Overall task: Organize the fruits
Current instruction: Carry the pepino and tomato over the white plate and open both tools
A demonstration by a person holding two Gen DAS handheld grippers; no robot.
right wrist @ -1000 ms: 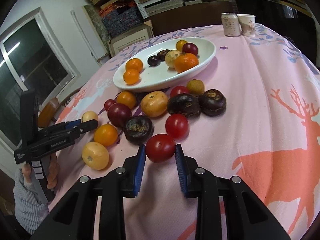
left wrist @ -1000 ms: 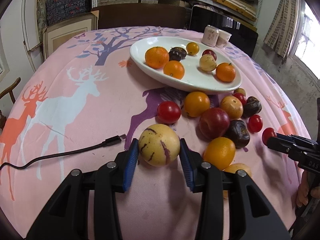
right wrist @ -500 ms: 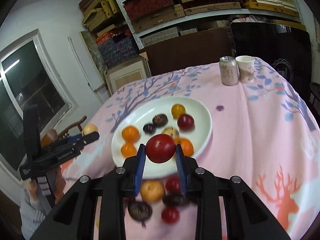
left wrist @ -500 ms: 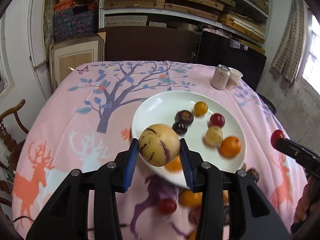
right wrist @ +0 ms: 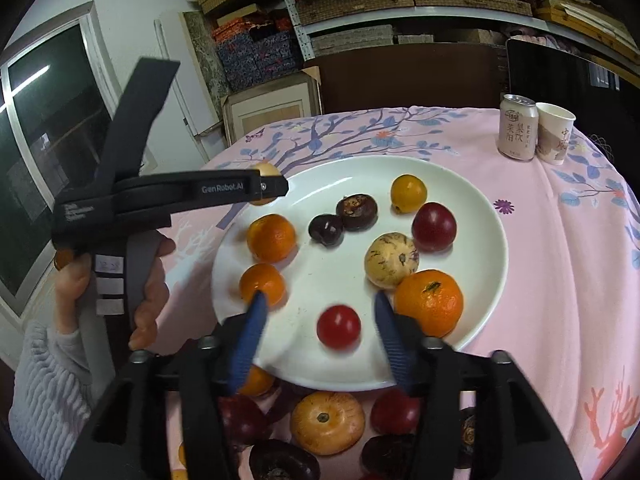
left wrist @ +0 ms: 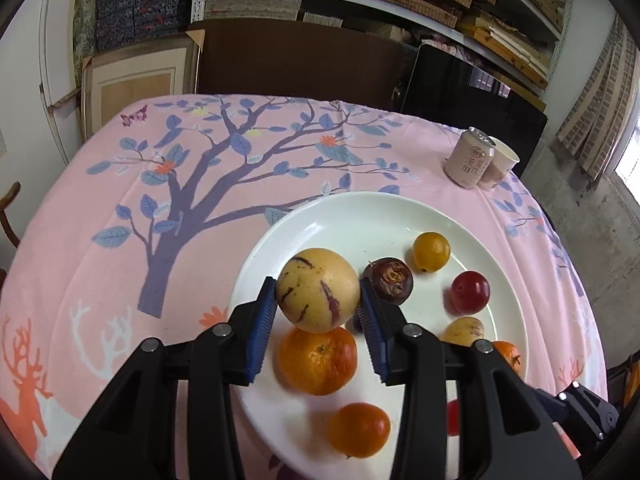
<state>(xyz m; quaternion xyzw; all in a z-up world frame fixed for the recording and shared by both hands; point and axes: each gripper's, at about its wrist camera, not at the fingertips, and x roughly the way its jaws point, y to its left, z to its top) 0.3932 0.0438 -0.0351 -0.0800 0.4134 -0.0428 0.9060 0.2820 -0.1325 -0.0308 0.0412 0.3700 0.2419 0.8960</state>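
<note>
My left gripper [left wrist: 318, 304] is shut on a yellow purple-streaked melon [left wrist: 318, 290] and holds it above the left part of the white plate [left wrist: 360, 216]. My right gripper [right wrist: 320, 316] is open over the plate's [right wrist: 472, 188] near edge. A red tomato [right wrist: 338, 327], blurred, sits between its fingers, free of the pads. The plate holds several oranges, dark passion fruits, a plum [right wrist: 434, 226] and a small striped melon [right wrist: 391, 260]. The left gripper also shows in the right wrist view [right wrist: 276, 188].
Several loose fruits [right wrist: 327, 422] lie on the pink tablecloth [left wrist: 120, 208] in front of the plate. A drink can [right wrist: 517, 127] and a paper cup [right wrist: 554, 133] stand at the back right. Shelves and boxes stand behind the table.
Both grippers rose from the cloth and moved forward over the plate with their fruits. My right gripper has opened and let go of the red tomato. The left stays shut on the melon.
</note>
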